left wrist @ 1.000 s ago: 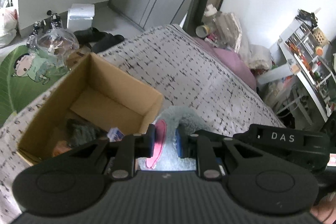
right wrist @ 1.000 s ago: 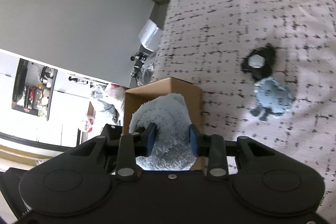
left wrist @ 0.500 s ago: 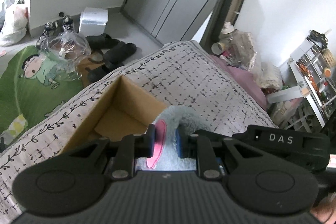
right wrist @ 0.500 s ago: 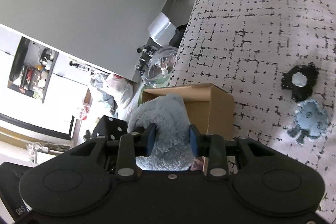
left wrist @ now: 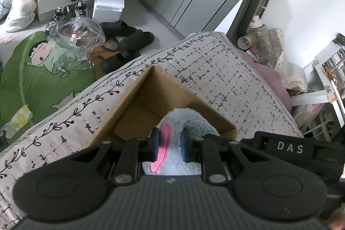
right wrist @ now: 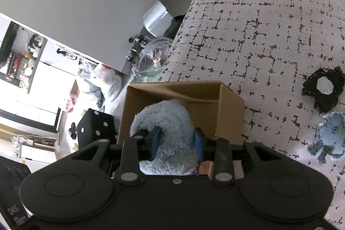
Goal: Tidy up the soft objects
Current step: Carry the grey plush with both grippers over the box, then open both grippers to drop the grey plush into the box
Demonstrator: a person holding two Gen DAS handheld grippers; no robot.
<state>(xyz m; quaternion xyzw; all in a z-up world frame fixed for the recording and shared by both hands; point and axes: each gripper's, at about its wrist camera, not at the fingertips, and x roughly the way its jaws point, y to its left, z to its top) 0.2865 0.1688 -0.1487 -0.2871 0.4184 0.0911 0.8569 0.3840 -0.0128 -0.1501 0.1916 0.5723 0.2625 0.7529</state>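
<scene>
A light blue plush toy [left wrist: 189, 122] with a pink patch is held by both grippers above an open cardboard box [left wrist: 148, 98] on the patterned bed. My left gripper [left wrist: 169, 144] is shut on the plush at its pink part. My right gripper [right wrist: 176, 143] is shut on the plush's fluffy blue body [right wrist: 170, 120], over the box [right wrist: 228, 107]. The right gripper's body shows at the right of the left wrist view [left wrist: 289, 148]. A small blue soft toy [right wrist: 330, 135] and a black crocheted piece [right wrist: 323, 87] lie on the bed to the right.
The bed cover [right wrist: 258, 25] stretches ahead and right. Beside the bed, the floor holds a green cartoon mat [left wrist: 32, 70], black shoes [left wrist: 129, 36], a plastic bag [left wrist: 75, 29] and a white box [left wrist: 108, 5]. A black dotted cube [right wrist: 94, 128] is left of the box.
Both grippers have lowered and moved forward over the box with the plush; the box now fills less of the left view and its inside is mostly hidden.
</scene>
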